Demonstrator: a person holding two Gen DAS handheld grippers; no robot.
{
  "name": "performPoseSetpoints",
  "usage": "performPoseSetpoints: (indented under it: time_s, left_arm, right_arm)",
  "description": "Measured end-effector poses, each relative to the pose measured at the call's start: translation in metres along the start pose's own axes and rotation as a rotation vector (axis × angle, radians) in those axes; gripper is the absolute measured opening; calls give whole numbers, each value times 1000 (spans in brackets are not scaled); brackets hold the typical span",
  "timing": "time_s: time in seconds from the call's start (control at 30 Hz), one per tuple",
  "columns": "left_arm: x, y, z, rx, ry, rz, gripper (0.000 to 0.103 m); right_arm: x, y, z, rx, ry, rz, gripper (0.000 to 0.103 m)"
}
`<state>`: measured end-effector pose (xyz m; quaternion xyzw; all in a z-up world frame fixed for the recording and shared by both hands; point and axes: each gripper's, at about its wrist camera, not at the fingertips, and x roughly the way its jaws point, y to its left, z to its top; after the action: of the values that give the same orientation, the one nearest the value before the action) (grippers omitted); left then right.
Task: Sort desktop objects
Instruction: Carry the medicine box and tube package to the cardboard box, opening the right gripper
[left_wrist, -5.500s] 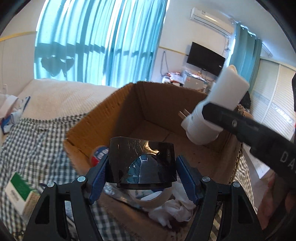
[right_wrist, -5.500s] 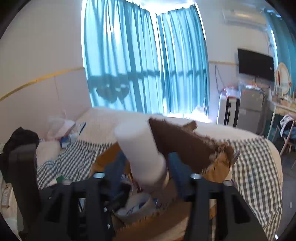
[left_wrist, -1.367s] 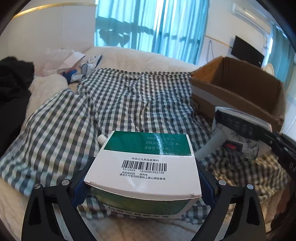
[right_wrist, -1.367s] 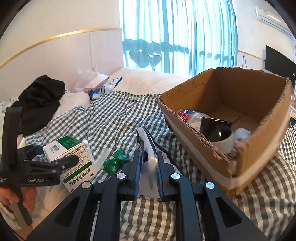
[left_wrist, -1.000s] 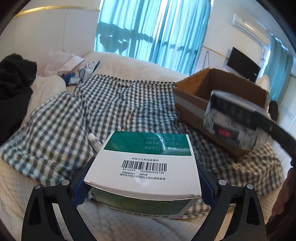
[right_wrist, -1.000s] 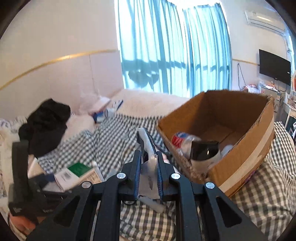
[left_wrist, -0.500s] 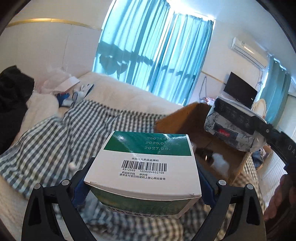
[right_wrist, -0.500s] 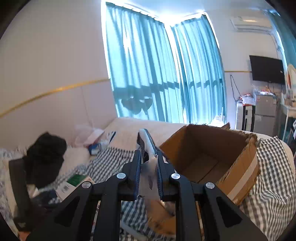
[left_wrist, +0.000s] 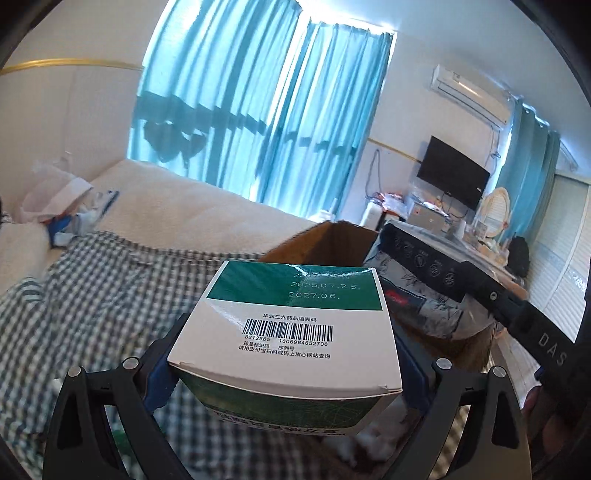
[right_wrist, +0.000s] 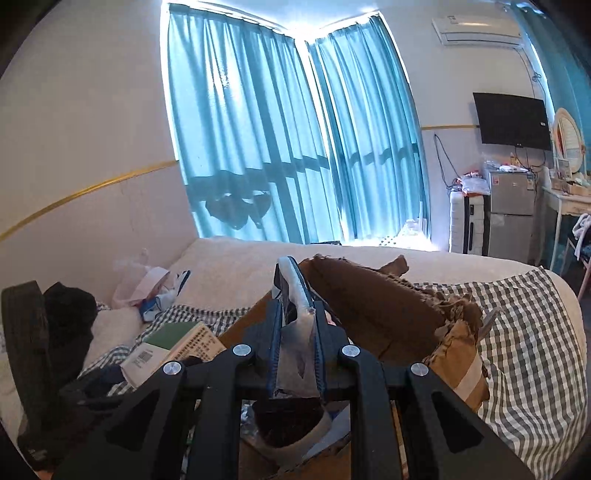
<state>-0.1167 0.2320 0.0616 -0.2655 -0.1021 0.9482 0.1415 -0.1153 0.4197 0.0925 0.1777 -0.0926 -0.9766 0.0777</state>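
Observation:
My left gripper (left_wrist: 284, 373) is shut on a green-and-white medicine box (left_wrist: 291, 328) with a barcode, held in the air in front of the brown cardboard box (left_wrist: 332, 240). The medicine box also shows in the right wrist view (right_wrist: 173, 347). My right gripper (right_wrist: 297, 343) is shut on a thin flat patterned pack (right_wrist: 295, 295), held edge-up above the cardboard box (right_wrist: 384, 317). In the left wrist view the pack (left_wrist: 417, 295) hangs over the carton, clamped by the right gripper's black finger.
A checked cloth (left_wrist: 103, 288) covers the bed. Clutter lies at the far left by the pillow (right_wrist: 151, 288). A black garment (right_wrist: 66, 317) lies at the left. Inside the carton below the right gripper are a dark cup and white items (right_wrist: 291, 421).
Both grippers have risen and moved toward the cardboard box with their loads. The patterned pack now hangs over the box opening, and the medicine box is closer to the box's near wall.

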Motion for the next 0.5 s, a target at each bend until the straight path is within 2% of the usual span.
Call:
performPoseSetpoints:
  time_s: [0.13,0.23,0.27,0.3,0.37,0.5]
  left_arm:
    - [25,-13,-2,30,13,9,97]
    - [34,-25,-7,91,-10,48,98]
    - [35,-28,-8,113,-11,48,98]
    - [37,-30,-9,123,-4,37,99]
    - [38,-31,-9,123,8,19,102]
    - [31,-26,-7,89,5,15,103]
  right_arm:
    - [2,-13,4,36,-30,8,16]
    - [-2,-18,8,46,-59,18,20]
    - [-4,-19,10,52,-68,18,32]
    - [-6,-19,10,58,-77,15,48]
    - [-11,-20,12,73,-105,12,60]
    - [-24,-20,17,75,-110,14,60]
